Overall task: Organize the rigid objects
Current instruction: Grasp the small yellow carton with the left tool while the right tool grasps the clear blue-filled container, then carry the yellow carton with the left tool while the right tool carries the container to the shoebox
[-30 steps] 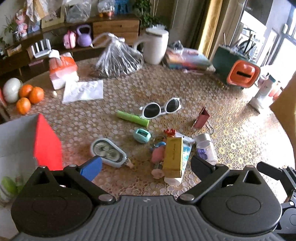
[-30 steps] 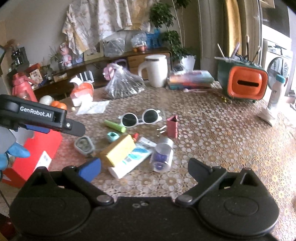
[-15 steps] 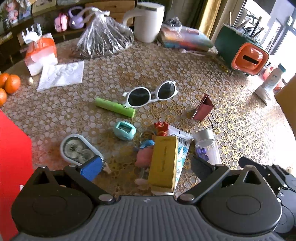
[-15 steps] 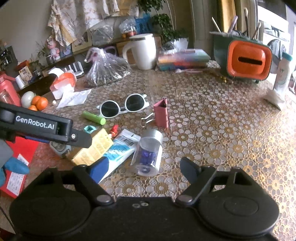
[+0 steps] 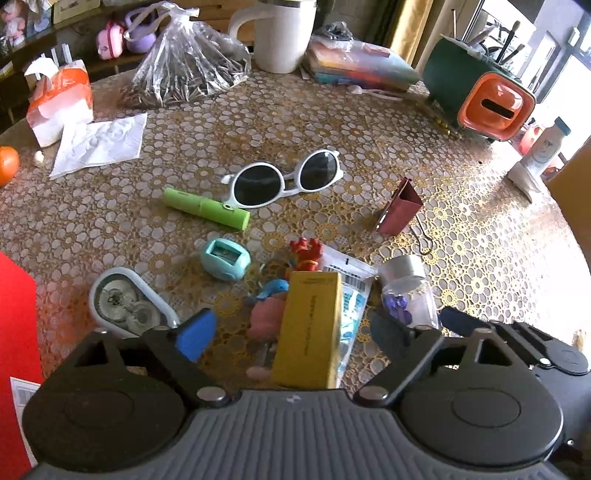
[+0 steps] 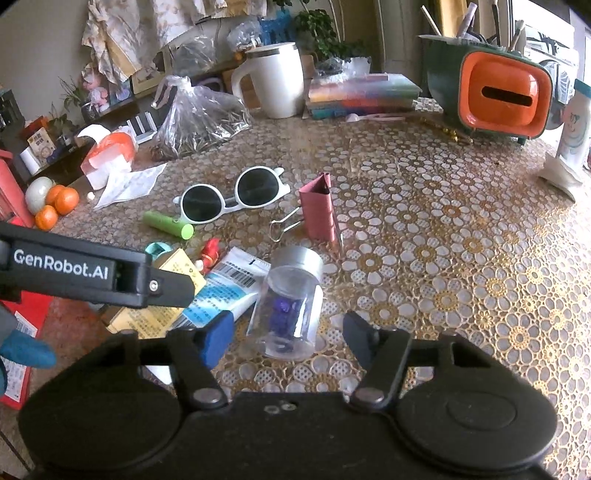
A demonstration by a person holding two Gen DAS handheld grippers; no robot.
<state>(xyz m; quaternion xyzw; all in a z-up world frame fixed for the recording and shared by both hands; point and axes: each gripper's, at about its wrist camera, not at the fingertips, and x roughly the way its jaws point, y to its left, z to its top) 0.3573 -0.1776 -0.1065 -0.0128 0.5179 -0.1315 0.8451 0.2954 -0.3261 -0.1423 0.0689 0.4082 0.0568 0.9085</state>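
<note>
A pile of small objects lies on the patterned table. My left gripper [image 5: 291,332] is open, its fingers on either side of a yellow box [image 5: 310,332] that lies on a white-blue tube [image 5: 351,295]. My right gripper [image 6: 288,336] is open around a clear jar with a silver lid [image 6: 290,302] lying on its side; the jar also shows in the left wrist view [image 5: 406,288]. Nearby lie white sunglasses [image 5: 284,179], a green tube [image 5: 207,208], a teal sharpener [image 5: 225,258], a maroon binder clip [image 5: 399,206], a red figure [image 5: 306,251], a pink toy [image 5: 267,314] and a white oval case [image 5: 125,302].
A red box [image 5: 14,332] stands at the left edge. At the back are a bag of seeds [image 5: 188,70], a white mug [image 5: 282,33], books [image 5: 354,62], an orange-green holder [image 5: 484,96], a tissue pack [image 5: 59,99] and a napkin [image 5: 99,147]. A white bottle [image 5: 543,151] stands at the right.
Both grippers have moved forward and down toward the pile. The left now brackets the yellow box; the right now brackets the jar. Nothing has been gripped.
</note>
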